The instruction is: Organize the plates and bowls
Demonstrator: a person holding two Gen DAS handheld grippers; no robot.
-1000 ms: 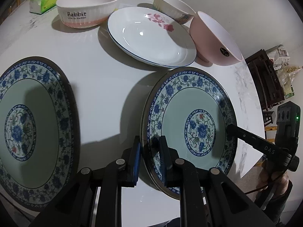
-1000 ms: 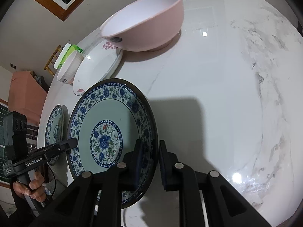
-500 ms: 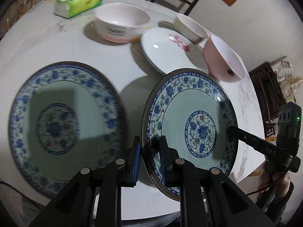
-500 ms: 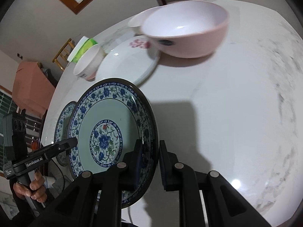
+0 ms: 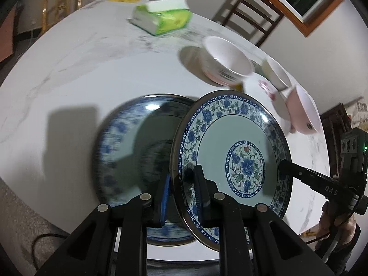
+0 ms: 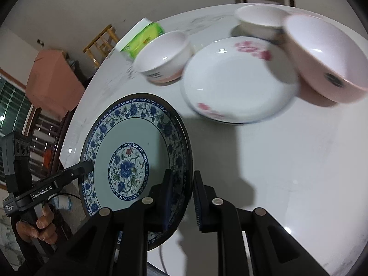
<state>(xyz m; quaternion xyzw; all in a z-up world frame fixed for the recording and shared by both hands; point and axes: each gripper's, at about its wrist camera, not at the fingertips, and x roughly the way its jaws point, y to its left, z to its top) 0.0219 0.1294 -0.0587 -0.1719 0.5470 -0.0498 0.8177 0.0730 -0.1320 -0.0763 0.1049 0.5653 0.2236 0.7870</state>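
Note:
Both grippers hold one blue-flowered plate (image 5: 232, 151) (image 6: 128, 142) tilted above the white marble table (image 5: 92, 69). My left gripper (image 5: 181, 179) is shut on its near rim in the left wrist view. My right gripper (image 6: 181, 181) is shut on the opposite rim, and its finger shows in the left wrist view. The held plate overlaps a second, matching blue-flowered plate (image 5: 128, 147) that lies flat on the table below and to its left. The table plate is blurred.
Further back on the table are a white plate with pink flowers (image 6: 234, 87), a pink bowl (image 6: 326, 59), a white lettered bowl (image 6: 165, 57), a small white bowl (image 6: 257, 20) and a green tissue pack (image 5: 161, 18). A wooden chair (image 5: 250, 13) stands behind the table.
Both grippers have carried the blue-flowered plate to the left and a little up. It now hangs partly over the second blue plate, which was apart from it before.

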